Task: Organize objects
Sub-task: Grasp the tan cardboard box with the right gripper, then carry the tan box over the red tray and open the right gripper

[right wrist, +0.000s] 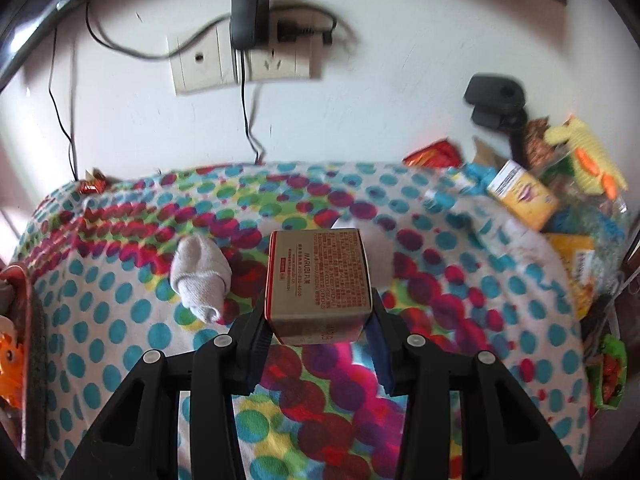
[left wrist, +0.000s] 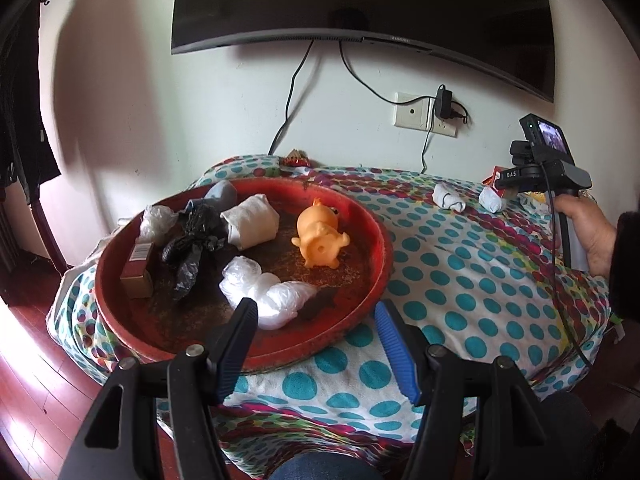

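A round red tray sits on the polka-dot cloth and holds an orange toy, a rolled white sock, a black bag, clear plastic bags and a small red box. My left gripper is open and empty over the tray's near rim. My right gripper is shut on a tan and red MARUBI box, held above the cloth. A rolled white sock lies just left of the box. Two rolled socks lie beyond the tray in the left wrist view.
A pile of packets and boxes lies at the right of the table, with a yellow knitted toy. A wall socket with a charger and hanging cables is behind. A TV hangs above. The tray's edge shows at far left.
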{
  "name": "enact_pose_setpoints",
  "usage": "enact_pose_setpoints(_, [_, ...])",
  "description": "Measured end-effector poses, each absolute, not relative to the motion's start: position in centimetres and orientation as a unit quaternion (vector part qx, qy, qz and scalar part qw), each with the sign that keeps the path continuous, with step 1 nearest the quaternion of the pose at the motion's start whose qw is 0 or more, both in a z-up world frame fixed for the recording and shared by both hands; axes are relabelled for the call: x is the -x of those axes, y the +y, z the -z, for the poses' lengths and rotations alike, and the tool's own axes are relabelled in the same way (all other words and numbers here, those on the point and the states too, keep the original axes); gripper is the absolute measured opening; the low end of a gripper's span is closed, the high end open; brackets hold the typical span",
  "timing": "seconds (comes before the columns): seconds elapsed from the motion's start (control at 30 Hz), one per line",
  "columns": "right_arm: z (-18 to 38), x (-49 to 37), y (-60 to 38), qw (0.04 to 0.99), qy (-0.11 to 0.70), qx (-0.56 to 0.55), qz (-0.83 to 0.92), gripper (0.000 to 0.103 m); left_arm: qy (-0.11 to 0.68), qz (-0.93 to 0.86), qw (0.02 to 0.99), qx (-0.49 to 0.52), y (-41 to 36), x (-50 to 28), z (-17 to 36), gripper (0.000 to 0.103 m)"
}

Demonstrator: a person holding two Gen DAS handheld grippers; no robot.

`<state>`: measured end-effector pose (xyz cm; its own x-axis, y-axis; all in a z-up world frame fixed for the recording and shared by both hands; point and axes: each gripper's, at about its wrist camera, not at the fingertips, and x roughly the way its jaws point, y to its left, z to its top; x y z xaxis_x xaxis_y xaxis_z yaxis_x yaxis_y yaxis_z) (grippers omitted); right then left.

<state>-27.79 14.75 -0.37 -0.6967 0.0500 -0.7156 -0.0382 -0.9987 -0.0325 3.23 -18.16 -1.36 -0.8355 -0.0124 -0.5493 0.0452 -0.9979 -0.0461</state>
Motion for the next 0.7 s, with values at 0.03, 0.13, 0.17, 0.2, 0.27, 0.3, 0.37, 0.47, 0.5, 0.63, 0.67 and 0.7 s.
enact_pose_setpoints(0.03, [-0.3,27.4,14.6,0.026,-0.016,0.382,-0.924,0.040,0.031,0.958,0.013,-0.285,-18.0,-3.5,1.3,0.063])
enact_pose_setpoints(0.13, [-2.2,26.3,14.4,0.029,-0.033,0.365,-0.930,0.040,0.036,0.957,0.007,-0.287,-17.7,-3.9,1.0,0.063])
enact_pose_setpoints(0.17, [-3.0,25.9,14.4,0.029,-0.034,0.361,-0.932,0.040,0.038,0.958,0.007,-0.286,-17.7,-4.1,0.9,0.063])
enact_pose_setpoints(0.2, [-3.5,25.6,14.4,0.029,-0.036,0.357,-0.933,0.040,0.039,0.958,0.006,-0.284,-17.6,-4.3,0.8,0.063])
enact_pose_setpoints(0.27, [-5.2,24.6,14.2,0.033,-0.048,0.343,-0.938,0.040,0.040,0.959,0.006,-0.281,-17.4,-4.8,0.6,0.063])
enact_pose_setpoints(0.3, [-5.7,24.2,14.1,0.033,-0.051,0.338,-0.939,0.040,0.041,0.959,0.006,-0.280,-17.3,-5.0,0.5,0.063])
enact_pose_setpoints(0.37, [-7.3,23.3,13.9,0.032,-0.055,0.326,-0.943,0.040,0.044,0.959,0.005,-0.278,-17.2,-5.3,0.4,0.063])
enact_pose_setpoints(0.47, [-9.3,22.2,13.7,0.030,-0.054,0.311,-0.948,0.040,0.048,0.961,0.003,-0.274,-17.1,-6.0,0.1,0.063])
enact_pose_setpoints(0.5, [-9.9,21.9,13.6,0.030,-0.053,0.307,-0.950,0.040,0.050,0.961,0.003,-0.273,-17.1,-6.2,0.0,0.063])
enact_pose_setpoints(0.63, [-12.0,20.5,12.9,0.025,-0.048,0.293,-0.954,0.040,0.052,0.963,0.005,-0.266,-17.1,-7.0,-0.4,0.063])
enact_pose_setpoints(0.67, [-12.3,20.2,12.5,0.023,-0.048,0.291,-0.955,0.040,0.054,0.963,0.007,-0.262,-17.2,-7.3,-0.4,0.063])
enact_pose_setpoints(0.7, [-12.6,19.9,12.2,0.021,-0.049,0.288,-0.956,0.040,0.058,0.964,0.010,-0.260,-17.4,-7.6,-0.5,0.063])
